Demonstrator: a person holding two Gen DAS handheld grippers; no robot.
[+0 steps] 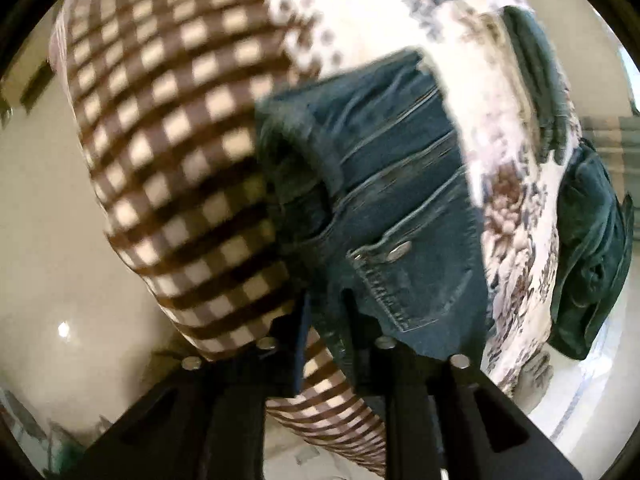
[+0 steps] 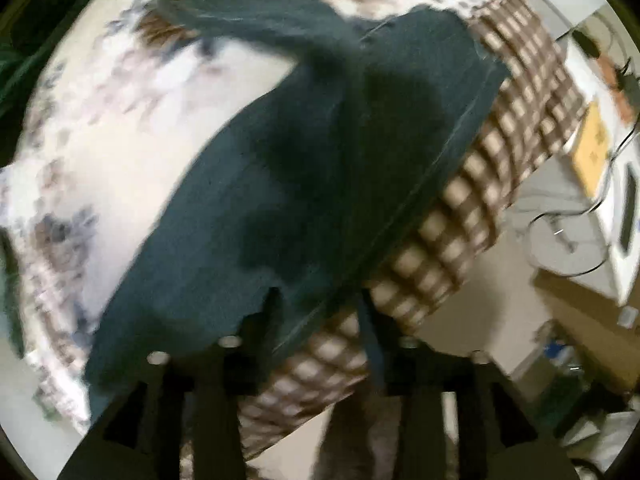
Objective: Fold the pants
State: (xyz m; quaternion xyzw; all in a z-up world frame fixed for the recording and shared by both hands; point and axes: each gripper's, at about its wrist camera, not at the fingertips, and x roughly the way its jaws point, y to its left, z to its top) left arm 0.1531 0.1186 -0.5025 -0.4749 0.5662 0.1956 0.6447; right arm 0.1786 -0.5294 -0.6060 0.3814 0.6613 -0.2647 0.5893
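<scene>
dark blue denim pants [image 1: 384, 200] lie on a floral bedspread [image 1: 508, 208]; the left claw [image 1: 326, 312] and right claw [image 2: 318, 312] stand apart over its edge.

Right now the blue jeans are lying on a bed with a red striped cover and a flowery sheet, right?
Not quite. The jeans do lie on the flowery sheet, but the cover's edge is brown-and-cream checked, not red striped. The left wrist view shows the checks plainly.

Glossy beige floor [image 1: 52, 216] surrounds a bed with floral-and-checked bedspread [image 1: 160, 80]
</scene>
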